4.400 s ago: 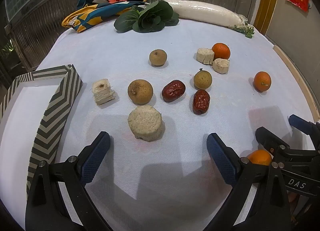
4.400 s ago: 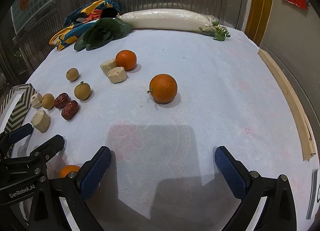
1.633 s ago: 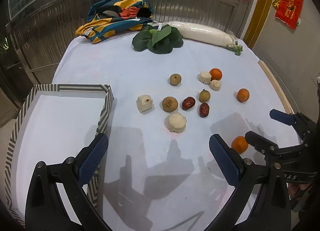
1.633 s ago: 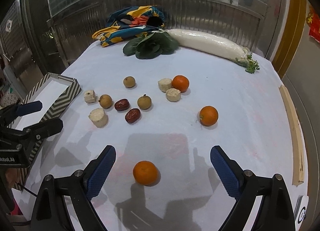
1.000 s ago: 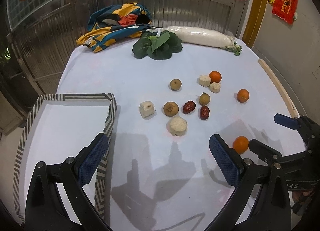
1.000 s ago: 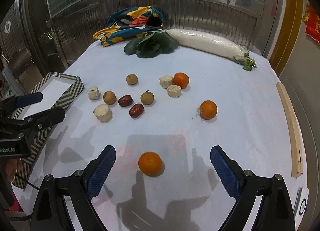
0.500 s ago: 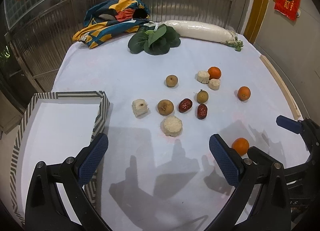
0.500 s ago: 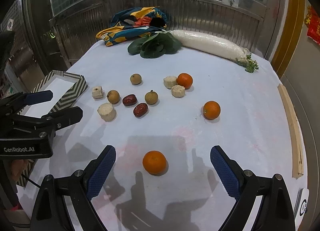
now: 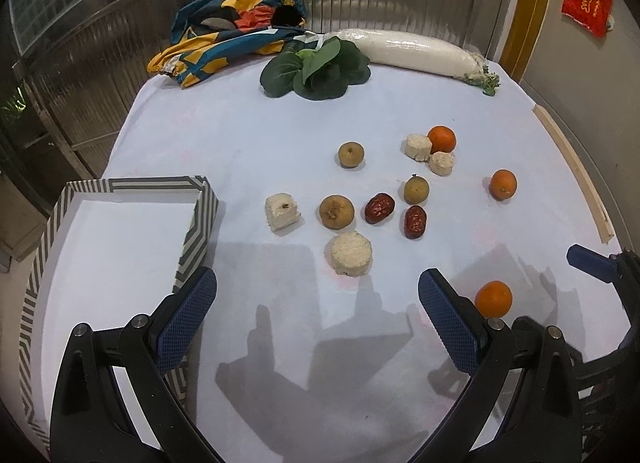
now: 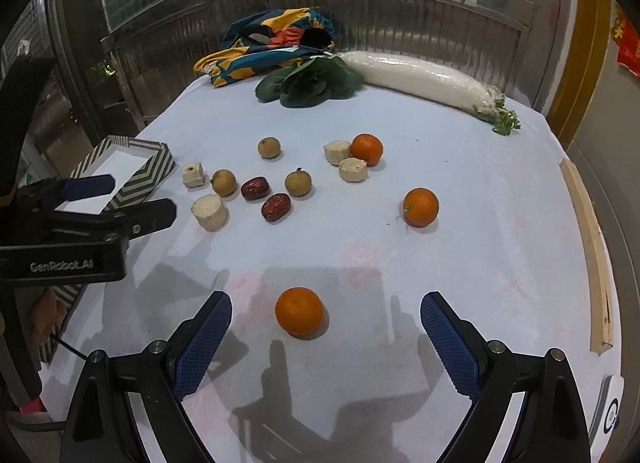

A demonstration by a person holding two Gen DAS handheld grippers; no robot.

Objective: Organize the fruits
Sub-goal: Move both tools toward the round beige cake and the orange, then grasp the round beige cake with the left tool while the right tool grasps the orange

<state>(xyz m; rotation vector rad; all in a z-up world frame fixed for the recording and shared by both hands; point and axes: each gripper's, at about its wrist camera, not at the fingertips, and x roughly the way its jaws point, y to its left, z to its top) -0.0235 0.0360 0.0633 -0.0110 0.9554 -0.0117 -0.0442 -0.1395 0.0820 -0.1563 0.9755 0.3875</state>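
Observation:
Three oranges lie on the white table: a near one (image 10: 299, 311) just ahead of my open, empty right gripper (image 10: 325, 339), one at mid right (image 10: 420, 207), one at the back (image 10: 366, 149). Brown longans (image 9: 336, 211), two red dates (image 9: 379, 208) and pale cut chunks (image 9: 351, 253) sit mid-table. A striped, empty box (image 9: 192, 223) stands at the left. My left gripper (image 9: 316, 321) is open and empty, held above the table before the chunks; the near orange (image 9: 493, 299) lies to its right.
A white radish (image 10: 420, 79), green leaves (image 10: 308, 83) and a colourful cloth (image 10: 272, 43) lie along the far edge. A wooden strip (image 10: 588, 239) runs along the right edge. The left gripper also shows in the right wrist view (image 10: 120, 199).
Both grippers have risen and pulled back since 4.4 s ago, then eased forward a little. The near orange now lies between the right gripper's open fingers. No fruit has moved.

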